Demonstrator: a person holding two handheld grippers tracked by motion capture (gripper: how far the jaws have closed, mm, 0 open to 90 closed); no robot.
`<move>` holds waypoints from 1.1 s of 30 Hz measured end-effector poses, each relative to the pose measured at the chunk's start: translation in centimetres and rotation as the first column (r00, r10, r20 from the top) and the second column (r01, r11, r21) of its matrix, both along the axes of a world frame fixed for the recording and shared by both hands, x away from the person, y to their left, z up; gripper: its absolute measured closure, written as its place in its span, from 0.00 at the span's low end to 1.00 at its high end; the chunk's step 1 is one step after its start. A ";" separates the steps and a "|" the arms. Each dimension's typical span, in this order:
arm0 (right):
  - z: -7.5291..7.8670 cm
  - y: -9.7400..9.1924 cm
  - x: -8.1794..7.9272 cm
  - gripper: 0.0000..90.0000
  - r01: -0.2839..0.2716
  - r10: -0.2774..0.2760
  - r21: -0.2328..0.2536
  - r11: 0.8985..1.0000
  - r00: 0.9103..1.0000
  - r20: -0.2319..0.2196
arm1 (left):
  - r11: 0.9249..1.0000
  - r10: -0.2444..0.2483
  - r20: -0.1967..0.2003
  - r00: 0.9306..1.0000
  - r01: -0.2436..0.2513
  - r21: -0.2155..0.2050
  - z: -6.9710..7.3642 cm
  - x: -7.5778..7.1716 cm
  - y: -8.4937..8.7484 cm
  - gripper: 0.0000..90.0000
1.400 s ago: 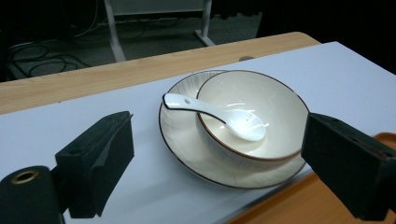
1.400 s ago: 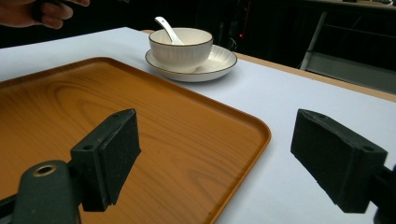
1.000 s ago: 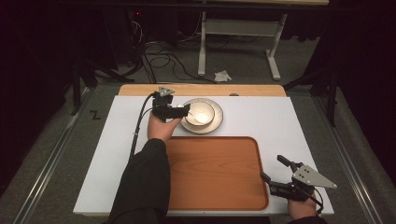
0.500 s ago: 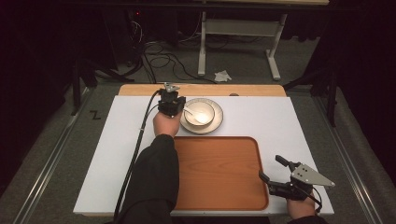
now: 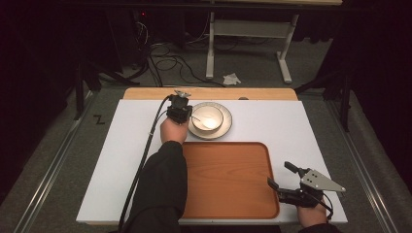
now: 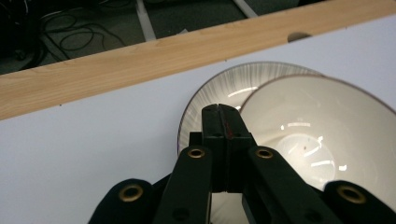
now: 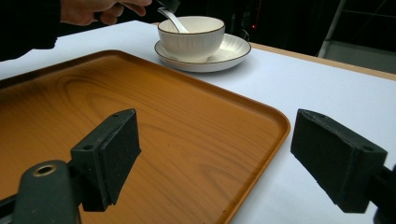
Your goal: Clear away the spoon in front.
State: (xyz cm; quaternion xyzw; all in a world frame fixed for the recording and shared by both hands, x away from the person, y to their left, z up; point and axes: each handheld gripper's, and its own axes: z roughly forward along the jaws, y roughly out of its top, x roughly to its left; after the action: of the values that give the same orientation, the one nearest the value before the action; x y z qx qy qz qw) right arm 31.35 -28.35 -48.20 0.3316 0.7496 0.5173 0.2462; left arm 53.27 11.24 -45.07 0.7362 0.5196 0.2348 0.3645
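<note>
Dark floor (image 5: 252, 68) with loose cables and a metal stand lies beyond the far side of the bench (image 5: 311, 126). The bench has a white top with a bare wooden strip (image 5: 209, 93) along its far edge. Wide bare areas remain on the bench at left and right.

The wooden tray (image 5: 228, 179) sits at the near centre. It is empty, with a low raised rim and rounded corners. Its near edge lies close to the bench's near edge.

The saucer (image 5: 228, 127) stands just beyond the tray's far edge, apart from it. The bowl (image 5: 208, 116) stands on the saucer, upright.

The left hand-held gripper (image 5: 190, 114) is at the left rim of the bowl, with its jaws closed flush together above the saucer's edge. The right hand-held gripper (image 5: 278, 174) is at the tray's near right corner. Its jaws are spread wide and grip nothing, and the tray rim passes below the gap. It is well apart from the bowl.

The spoon (image 5: 206, 122) lies in the bowl. Its handle slants up over the rim to the left hand-held gripper's tips. Whether the handle is pinched cannot be told.
</note>
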 end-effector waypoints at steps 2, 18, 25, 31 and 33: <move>0.0 0.0 0.1 0.18 -0.002 0.002 -0.006 1.000 1.000 0.002 | 1.000 -0.013 -0.004 1.000 0.013 0.010 -0.2 -0.6 -0.2 1.00; 0.1 0.2 0.1 0.18 -0.007 0.007 -0.005 1.000 1.000 0.000 | 0.995 -0.079 -0.016 0.997 0.078 -0.058 -0.5 -5.5 -0.2 1.00; 0.0 0.4 0.2 0.18 -0.011 0.011 -0.008 1.000 1.000 -0.004 | 0.992 -0.088 -0.005 0.996 0.087 -0.094 -0.2 -6.3 -0.2 1.00; 0.0 0.4 0.2 0.18 -0.015 0.015 -0.006 1.000 1.000 -0.008 | 0.991 -0.068 0.018 0.998 0.070 -0.111 0.5 -6.9 0.5 1.00; -0.1 0.3 0.3 0.18 -0.014 0.014 -0.006 1.000 1.000 -0.007 | 0.991 -0.069 0.026 0.997 0.072 -0.112 0.7 -7.2 0.6 1.00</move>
State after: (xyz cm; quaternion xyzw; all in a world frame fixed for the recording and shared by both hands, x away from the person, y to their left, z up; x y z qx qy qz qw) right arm 31.62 -28.10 -48.25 0.3273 0.7544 0.5156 0.2406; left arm 46.03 11.87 -44.41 0.7299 0.5015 0.2002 0.4191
